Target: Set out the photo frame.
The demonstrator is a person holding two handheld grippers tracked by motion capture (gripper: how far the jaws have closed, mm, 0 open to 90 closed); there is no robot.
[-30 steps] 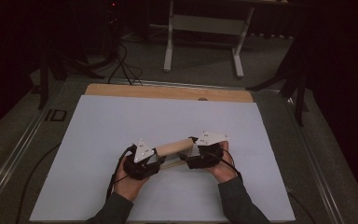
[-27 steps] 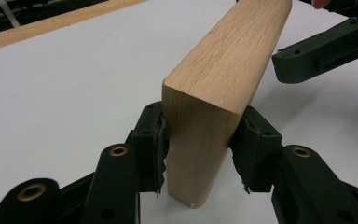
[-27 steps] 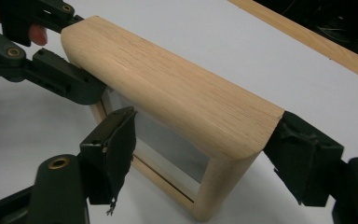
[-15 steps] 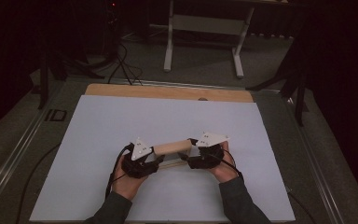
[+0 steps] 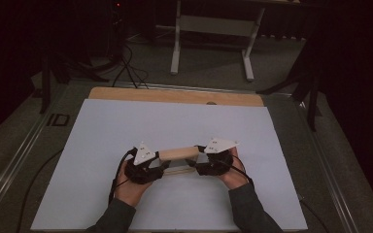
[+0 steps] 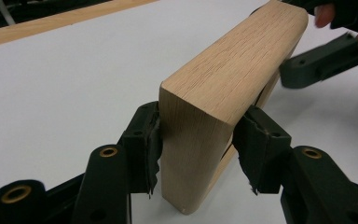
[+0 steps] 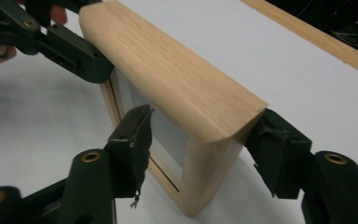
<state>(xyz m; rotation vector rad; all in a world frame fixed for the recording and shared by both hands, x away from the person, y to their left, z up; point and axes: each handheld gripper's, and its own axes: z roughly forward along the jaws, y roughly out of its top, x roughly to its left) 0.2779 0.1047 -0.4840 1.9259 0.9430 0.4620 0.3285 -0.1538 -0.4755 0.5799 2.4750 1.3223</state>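
Between left gripper (image 5: 146,167) and right gripper (image 5: 212,162), wooden frame (image 5: 178,154) (upright).

A wooden frame (image 5: 178,154) stands upright on the mat (image 5: 102,126), nearer its front edge, between the left gripper (image 5: 151,167) and right gripper (image 5: 205,162).

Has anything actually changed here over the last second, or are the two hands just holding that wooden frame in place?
Very little. The left gripper has its jaws on either side of one end of the wooden frame and has just opened them a little; the right gripper at the other end has just been closing, one pad standing off the wood. Both hands and the frame, upright on the white sheet, kept their places.
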